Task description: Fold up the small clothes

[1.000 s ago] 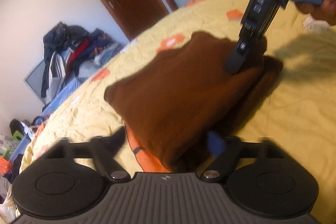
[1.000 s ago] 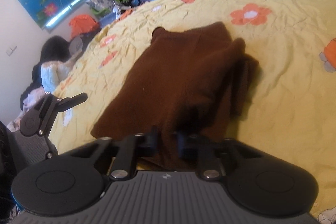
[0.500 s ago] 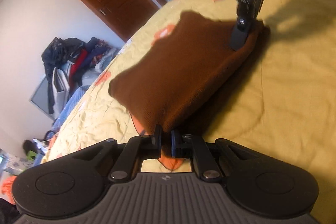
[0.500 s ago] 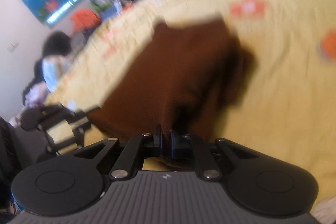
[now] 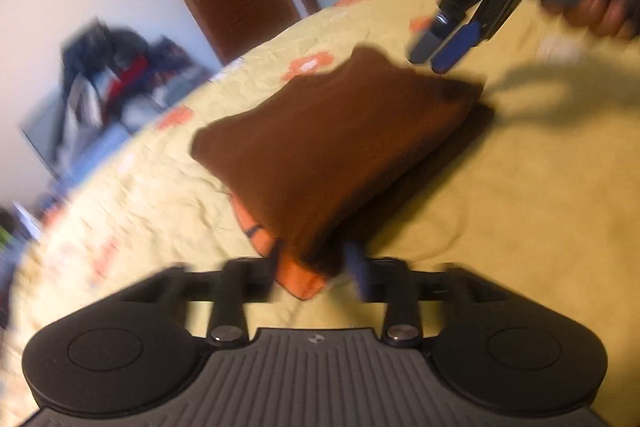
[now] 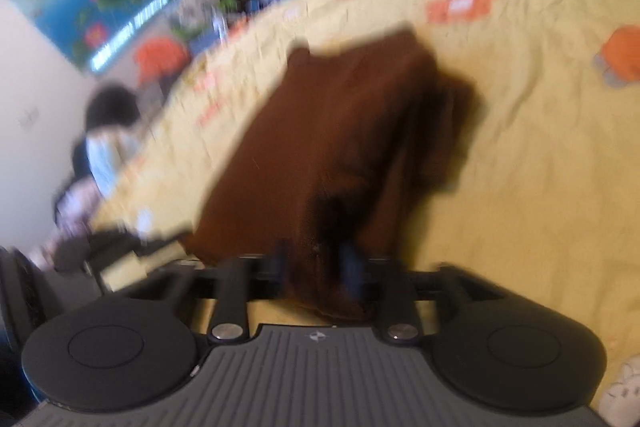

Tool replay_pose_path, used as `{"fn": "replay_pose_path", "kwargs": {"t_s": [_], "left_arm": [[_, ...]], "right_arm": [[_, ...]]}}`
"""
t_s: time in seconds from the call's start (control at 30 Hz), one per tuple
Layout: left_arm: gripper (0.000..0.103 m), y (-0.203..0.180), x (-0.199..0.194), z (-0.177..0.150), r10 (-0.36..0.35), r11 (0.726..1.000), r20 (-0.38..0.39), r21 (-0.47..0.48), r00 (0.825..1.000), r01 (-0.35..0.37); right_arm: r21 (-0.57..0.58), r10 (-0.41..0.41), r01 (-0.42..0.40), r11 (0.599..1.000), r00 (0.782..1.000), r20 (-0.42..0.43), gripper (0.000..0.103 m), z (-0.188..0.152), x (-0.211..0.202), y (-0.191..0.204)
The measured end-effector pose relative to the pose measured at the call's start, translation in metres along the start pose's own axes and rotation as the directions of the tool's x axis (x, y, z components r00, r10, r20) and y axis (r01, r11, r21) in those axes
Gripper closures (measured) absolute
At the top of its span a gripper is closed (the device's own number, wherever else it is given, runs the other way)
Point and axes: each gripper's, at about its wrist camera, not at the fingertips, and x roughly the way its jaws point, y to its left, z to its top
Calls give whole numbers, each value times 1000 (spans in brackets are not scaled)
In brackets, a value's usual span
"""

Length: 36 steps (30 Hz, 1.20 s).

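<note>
Brown garment (image 5: pixel 332 151) folded, lying on yellow bedspread (image 5: pixel 520 207), frame centre in both views. Left tool (image 5: pixel 316 263) released, fingers spread either side of near corner at 6 o'clock. Right tool (image 5: pixel 440 45) released, just above far corner at 1 o'clock. Risks, as judged: open finger snags corner, top layer slides, fold undone; soft bed lets stack slump. Heavy blur.

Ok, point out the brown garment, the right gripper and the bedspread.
brown garment (image 5: pixel 328 155), left wrist view, middle of its folded top.
right gripper (image 5: pixel 438 53), left wrist view, between its fingertips.
bedspread (image 5: pixel 540 195), left wrist view, bare yellow part.
</note>
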Motion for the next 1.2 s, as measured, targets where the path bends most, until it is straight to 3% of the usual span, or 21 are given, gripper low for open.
{"fn": "replay_pose_path", "kwargs": {"t_s": [0.07,0.13,0.23,0.3,0.33,0.4,0.47,0.53,0.57,0.6,0.67,0.77,0.83,0.9,0.97,1.0,1.03,1.07,1.1,1.17,1.2], "left_arm": [[5,15,-13,10,-37,994,94,-101,995,46],[6,24,-7,28,-58,974,157,-210,986,91],[6,19,35,46,-120,948,107,-282,987,146],[9,7,69,43,-152,948,-15,-287,988,141],[9,2,81,37,-154,950,-48,-281,987,134],[7,-14,81,26,-94,977,-20,-196,995,88],[8,-22,76,26,-74,982,-29,-178,997,67],[8,-13,65,27,-87,968,-17,-238,996,81],[8,-5,57,26,-89,956,-1,-279,996,85],[8,4,50,24,-94,941,17,-326,995,94],[8,26,38,19,-108,890,47,-440,993,118],[8,51,45,13,-211,795,67,-569,975,210],[8,53,63,10,-219,791,18,-582,976,189],[8,57,69,4,-216,768,-20,-622,976,157],[8,71,60,-6,-248,693,26,-693,968,197],[8,79,58,-13,-262,652,48,-728,964,214],[8,87,56,-20,-272,611,59,-760,960,219],[8,94,59,-26,-284,573,62,-789,957,222],[8,99,64,-31,-297,538,59,-814,953,218],[9,109,70,-40,-318,482,76,-846,945,230],[9,110,75,-38,-341,464,86,-851,936,247]], "right_arm": [[-11,-25,26,1000,996,89,33,14,-10,6],[-24,-19,23,999,992,124,34,31,-1,14],[1,55,-55,998,996,75,34,51,39,18],[-26,-14,13,1000,1000,-22,36,55,75,14],[-62,-83,79,995,994,-65,41,53,91,7],[-105,-72,70,992,997,-20,73,50,91,-7],[2,-85,85,996,996,-29,93,53,84,-22],[26,-79,79,997,997,-28,93,51,73,-20],[30,-86,86,996,996,-20,84,49,63,-13],[19,-82,82,996,997,-1,68,44,51,-5],[-39,-55,57,998,997,54,46,33,29,17],[-87,23,-24,996,1000,-4,46,22,32,34],[-140,-54,41,989,994,-92,49,12,57,30],[-122,-91,80,989,993,-82,101,9,64,7],[23,-65,68,997,994,-88,103,17,49,-11],[30,-55,57,998,997,-60,100,18,37,-11],[21,-51,52,998,998,-36,95,17,26,-9],[26,-45,45,999,999,-21,80,15,16,-8],[39,-45,45,998,999,-14,51,13,11,-10],[50,-80,81,995,997,-23,20,9,10,-14],[59,-75,78,995,996,-50,24,7,16,-17]]}}
